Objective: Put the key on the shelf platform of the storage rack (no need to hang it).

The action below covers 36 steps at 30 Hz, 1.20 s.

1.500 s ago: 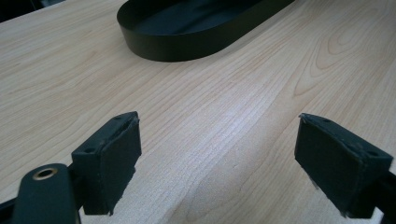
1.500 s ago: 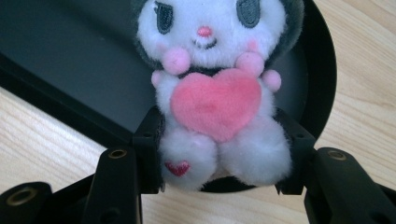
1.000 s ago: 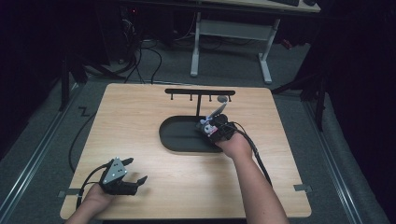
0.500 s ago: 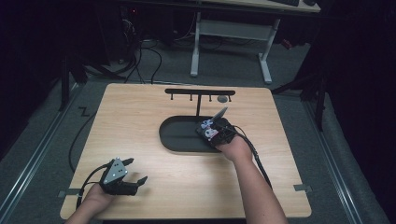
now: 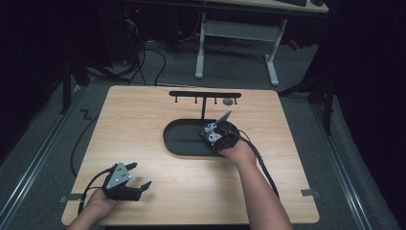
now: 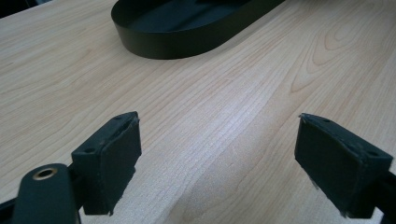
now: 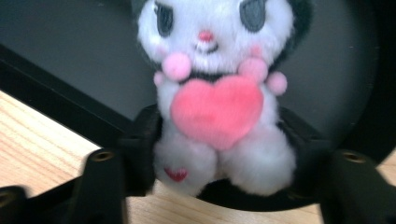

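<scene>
A white plush toy (image 7: 215, 107) with a pink heart and dark ears hangs over the black oval tray (image 7: 70, 46). My right gripper (image 7: 217, 140) has it between its jaws at the legs. The jaws have just been opening, and the pads still touch the toy's sides. From above, the right gripper (image 5: 218, 132) and the plush toy (image 5: 214, 135) are over the right end of the tray (image 5: 179, 139). My left gripper (image 5: 140, 175) rests open near the table's front left, with only bare wood between its jaws (image 6: 217, 158). The tray (image 6: 187, 44) lies ahead of it.
A black rack with small hooks (image 5: 203, 96) stands behind the tray, with a grey disc (image 5: 229, 101) by its right end. The wooden table (image 5: 297, 158) ends close to the left hand. A cable (image 5: 261, 163) trails along the right forearm.
</scene>
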Available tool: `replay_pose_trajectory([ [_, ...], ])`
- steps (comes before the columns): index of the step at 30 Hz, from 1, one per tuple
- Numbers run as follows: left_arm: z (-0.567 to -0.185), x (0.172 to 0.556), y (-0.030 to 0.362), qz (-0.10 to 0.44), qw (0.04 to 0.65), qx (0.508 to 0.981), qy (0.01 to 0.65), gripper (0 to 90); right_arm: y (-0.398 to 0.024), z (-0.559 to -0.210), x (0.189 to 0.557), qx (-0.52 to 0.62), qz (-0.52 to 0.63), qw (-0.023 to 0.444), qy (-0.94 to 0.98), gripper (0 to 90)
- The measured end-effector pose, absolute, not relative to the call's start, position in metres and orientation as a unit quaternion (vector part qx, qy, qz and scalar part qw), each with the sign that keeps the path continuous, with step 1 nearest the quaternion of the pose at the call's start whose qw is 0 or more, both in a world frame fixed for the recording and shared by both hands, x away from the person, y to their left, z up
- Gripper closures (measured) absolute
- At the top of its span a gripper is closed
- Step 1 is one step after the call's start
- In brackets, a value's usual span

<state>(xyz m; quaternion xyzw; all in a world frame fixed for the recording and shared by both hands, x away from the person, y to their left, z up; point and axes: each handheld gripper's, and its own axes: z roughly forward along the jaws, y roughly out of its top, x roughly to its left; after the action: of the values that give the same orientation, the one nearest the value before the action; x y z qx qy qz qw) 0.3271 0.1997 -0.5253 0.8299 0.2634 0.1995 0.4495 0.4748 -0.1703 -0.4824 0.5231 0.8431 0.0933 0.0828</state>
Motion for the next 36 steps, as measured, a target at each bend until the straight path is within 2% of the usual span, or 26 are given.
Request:
replay_pose_trajectory([
  [9, -0.525, 0.327, 0.199, 0.199, 0.448, 0.831, 0.262, 15.5, -0.169, -0.473, 0.471, 0.522, 0.106, 0.107, 0.84, 23.5],
  [20, -0.525, 0.327, 0.199, 0.199, 0.446, 0.832, 0.262, 15.5, -0.177, -0.453, 0.462, 0.521, 0.139, 0.124, 0.833, 20.9],
  [22, -0.525, 0.327, 0.199, 0.2, 0.446, 0.832, 0.261, 15.5, -0.177, -0.453, 0.461, 0.518, 0.131, 0.127, 0.836, 17.4],
  [36, -0.525, 0.327, 0.198, 0.201, 0.442, 0.834, 0.26, 15.5, -0.192, -0.452, 0.437, 0.517, 0.172, 0.147, 0.825, 17.6],
])
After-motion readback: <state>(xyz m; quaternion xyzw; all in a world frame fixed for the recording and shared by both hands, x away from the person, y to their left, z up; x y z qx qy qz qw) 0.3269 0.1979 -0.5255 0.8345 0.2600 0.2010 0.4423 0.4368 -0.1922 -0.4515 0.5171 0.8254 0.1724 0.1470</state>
